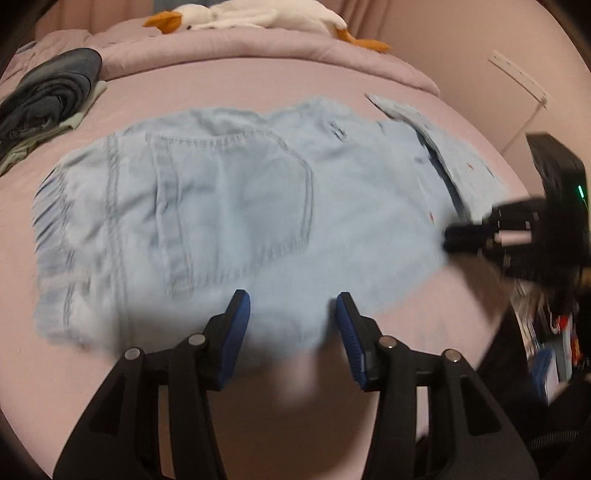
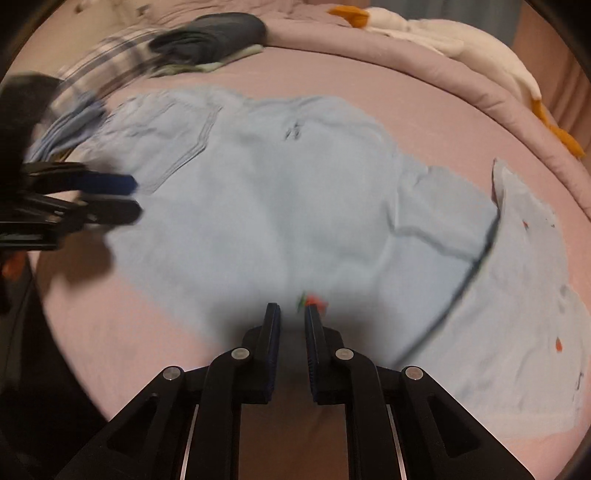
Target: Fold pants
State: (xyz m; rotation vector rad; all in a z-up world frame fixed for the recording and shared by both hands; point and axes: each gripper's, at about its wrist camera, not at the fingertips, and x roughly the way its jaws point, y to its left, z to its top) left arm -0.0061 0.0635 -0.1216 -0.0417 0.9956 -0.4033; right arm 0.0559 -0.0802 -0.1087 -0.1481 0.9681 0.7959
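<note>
Pants: the light blue denim pants (image 1: 236, 206) are lying across the pink bed (image 1: 229, 85), seat side up with a back pocket (image 1: 236, 195) showing; towards my right side a fold of the cloth is already doubled over, its edge running as a dark crease (image 2: 476, 266).

Left gripper: I am holding my left gripper (image 1: 291, 314) over the near edge of the pants, pads spread, nothing between them; the near hem lies just below the tips, blurred.

Right gripper: my right gripper (image 2: 291, 314) is showing its pads nearly pressed together with a narrow slit left. I am seeing no cloth pinched there; a small red-green mark (image 2: 312, 300) sits just past the tips on the denim.

Step in hand: I am judging this as the gap between folds, both grippers free of the cloth and coming back to the near edge for a fresh hold.

Next move calls for: I am expecting to need the right gripper spread wider first, then both sets of pads brought down onto the near edge, pinching all layers together, well apart from each other so the fold carries over evenly.

Surroundings: a dark stack of clothes (image 1: 51, 92) is sitting at the far left of the bed and a white plush goose (image 1: 255, 16) on the duvet beyond, both well apart from the pants.

Image quality: both views are smearing, so fine contact at the tips is uncertain.
</note>
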